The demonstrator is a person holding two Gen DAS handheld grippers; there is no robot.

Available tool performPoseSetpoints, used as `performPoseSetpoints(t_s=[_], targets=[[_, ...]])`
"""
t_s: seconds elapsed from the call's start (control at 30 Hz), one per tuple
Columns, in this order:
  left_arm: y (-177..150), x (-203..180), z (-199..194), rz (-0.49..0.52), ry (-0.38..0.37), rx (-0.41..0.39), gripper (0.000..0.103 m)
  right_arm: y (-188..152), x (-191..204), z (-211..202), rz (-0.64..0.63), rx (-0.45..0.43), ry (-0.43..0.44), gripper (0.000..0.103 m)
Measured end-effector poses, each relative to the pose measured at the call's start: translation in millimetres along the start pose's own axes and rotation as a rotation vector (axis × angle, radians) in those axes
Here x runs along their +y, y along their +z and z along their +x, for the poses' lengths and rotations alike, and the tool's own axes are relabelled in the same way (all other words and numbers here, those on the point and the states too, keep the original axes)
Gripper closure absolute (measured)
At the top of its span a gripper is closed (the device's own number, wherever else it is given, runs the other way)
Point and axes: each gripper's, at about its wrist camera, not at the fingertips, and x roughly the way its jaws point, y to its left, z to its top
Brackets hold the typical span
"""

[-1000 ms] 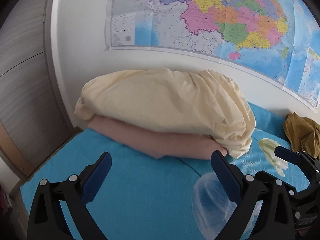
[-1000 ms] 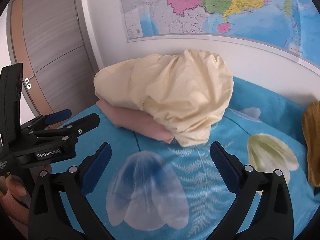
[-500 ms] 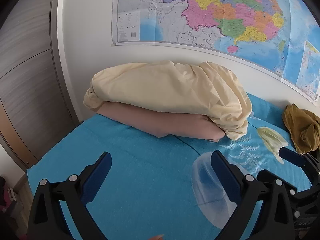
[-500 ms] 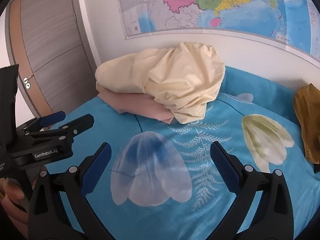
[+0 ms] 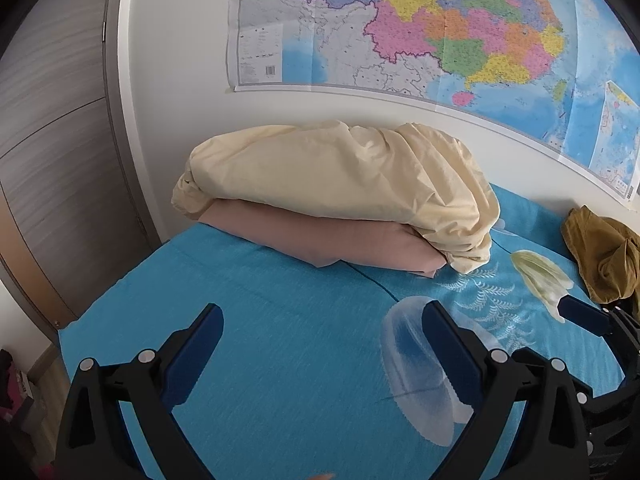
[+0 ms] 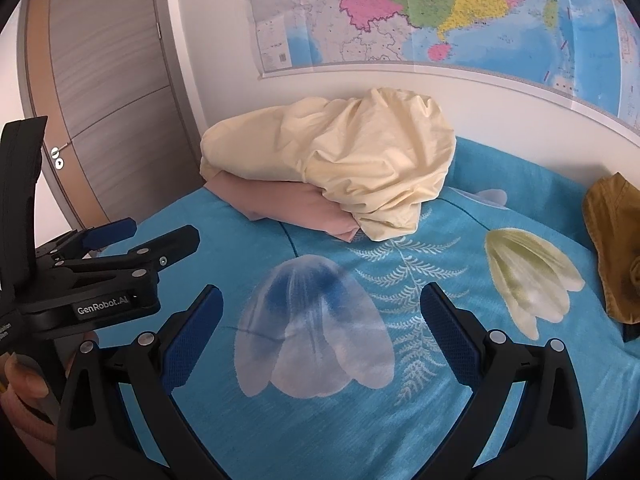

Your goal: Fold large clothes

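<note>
A folded cream garment [image 5: 340, 176] [image 6: 340, 152] lies on top of a folded pink one [image 5: 320, 240] [image 6: 280, 204] at the far side of the blue bed [image 5: 280, 320] [image 6: 400, 420], against the wall. A crumpled mustard-brown garment [image 5: 604, 256] [image 6: 612, 240] sits at the right edge. My left gripper [image 5: 322, 340] hovers open over the bedspread, well short of the pile, holding nothing. My right gripper [image 6: 320, 320] is open too, above the printed blue flower. The left gripper [image 6: 132, 240] also shows at the left of the right wrist view, held by a hand.
A large coloured map [image 5: 440, 32] [image 6: 440, 12] hangs on the white wall behind the bed. A grey wooden door [image 5: 48, 140] [image 6: 100, 92] stands to the left. The bed's left edge [image 5: 116, 284] drops to the floor.
Both grippers have pulled back and away from the folded pile, which now looks smaller and farther. The jaws stayed open and the clothes have not moved.
</note>
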Motion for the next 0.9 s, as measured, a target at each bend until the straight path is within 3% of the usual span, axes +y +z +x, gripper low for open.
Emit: performPoseSetpoints(t_s=[0.9], targets=[[-0.4,-3.9,-9.2,0.016,-0.006,-0.015,0.006,-2.1,2.4,-5.7,-0.005,-0.004,-0.005,0.006]])
